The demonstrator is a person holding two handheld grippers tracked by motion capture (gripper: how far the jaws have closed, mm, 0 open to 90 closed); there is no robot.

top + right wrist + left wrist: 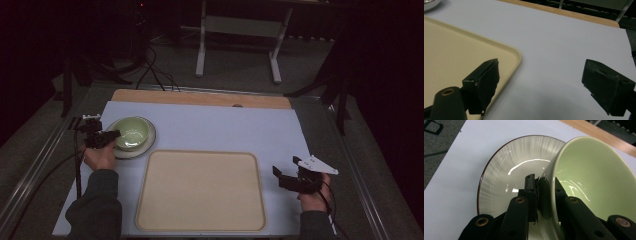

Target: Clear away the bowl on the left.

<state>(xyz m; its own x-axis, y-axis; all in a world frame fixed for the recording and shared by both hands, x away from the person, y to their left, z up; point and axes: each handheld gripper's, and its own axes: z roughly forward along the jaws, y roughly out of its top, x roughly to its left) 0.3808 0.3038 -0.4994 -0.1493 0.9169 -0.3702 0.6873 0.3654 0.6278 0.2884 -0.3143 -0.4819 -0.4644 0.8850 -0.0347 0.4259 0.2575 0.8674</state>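
Right gripper (284,177): near the table's right edge, just right of the tray; jaws spread wide over bare white table, nothing between them.
Tray (200,192): cream, shallow raised rim, flat on the white table (225,130) nearest the person; nothing on it.
Left gripper (544,195): jaws clamped narrow on the near rim of the bowl, one pad inside the wall and one outside.
Bowl (594,175): pale green, glossy, sitting on the plate at the table's left side beyond the tray; in the left gripper view it looks tilted toward the plate.
Plate (506,170): grey-white with a dark edge, under the bowl, flat on the table.
Handling: the bowl looks like glazed ceramic, so likely stiff, fairly heavy for a rim pinch, slick and breakable.
Where to hold: the rim wall is the only thin part the jaws can span; a deep, firm bite there seems safest.
Risk: held by one side, the bowl may swing or slip and knock the plate.
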